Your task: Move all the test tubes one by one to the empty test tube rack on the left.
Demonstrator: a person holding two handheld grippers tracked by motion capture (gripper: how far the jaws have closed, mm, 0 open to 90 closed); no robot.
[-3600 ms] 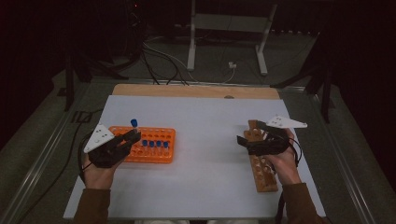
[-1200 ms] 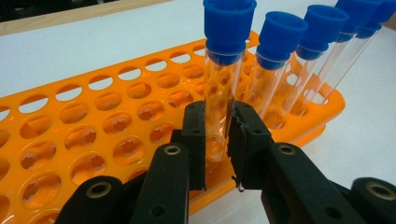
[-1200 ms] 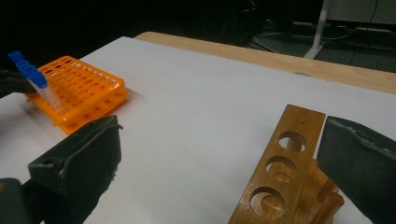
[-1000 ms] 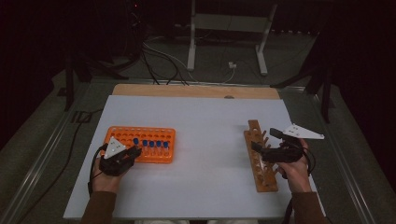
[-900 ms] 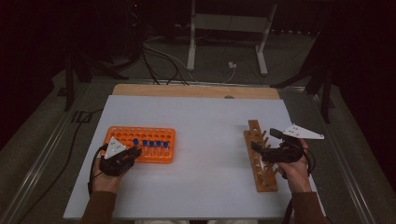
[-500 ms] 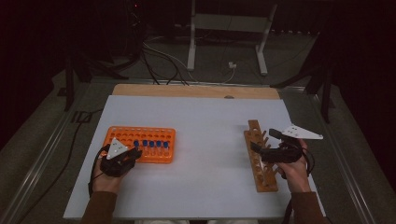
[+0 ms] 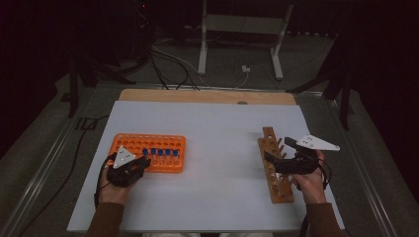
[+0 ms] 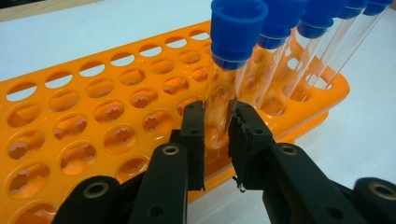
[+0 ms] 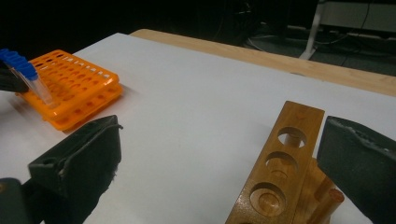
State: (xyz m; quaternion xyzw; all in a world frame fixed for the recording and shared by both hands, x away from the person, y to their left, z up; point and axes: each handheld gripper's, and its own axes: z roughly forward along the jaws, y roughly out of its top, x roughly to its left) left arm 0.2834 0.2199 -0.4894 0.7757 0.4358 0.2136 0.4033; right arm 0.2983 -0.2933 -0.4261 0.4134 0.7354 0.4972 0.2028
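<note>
**Left jaws on a blue-capped tube in the orange rack**

We see the left gripper [image 7: 129,167] at about eight o'clock on the white worktop [image 7: 217,128], at the near edge of the orange rack [image 7: 148,150]; in the left gripper view its jaws are clamped on the clear body of the nearest blue-capped tube [image 8: 229,70], one black pad on each side of the glass, just above the rack's top plate; the tube stands in a hole at the rack's near edge, leaning slightly, its cap well above the pads; more blue-capped tubes [image 8: 299,42] stand in a row behind it, running away toward two o'clock in that view; the holes toward nine o'clock of the held tube are open; in the high view the blue caps form a short row along the near side of the rack, just beside the left gripper.

The right gripper [image 7: 284,159] sits at about four o'clock on the worktop, over the wooden rack [image 7: 273,168], a long strip with round holes and pegs; in the right gripper view its jaws stand wide apart with nothing between the pads; the wooden rack lies below and between them, nearer the jaw at three o'clock; whether that jaw touches the wood we cannot tell; the two racks lie well apart.
</note>
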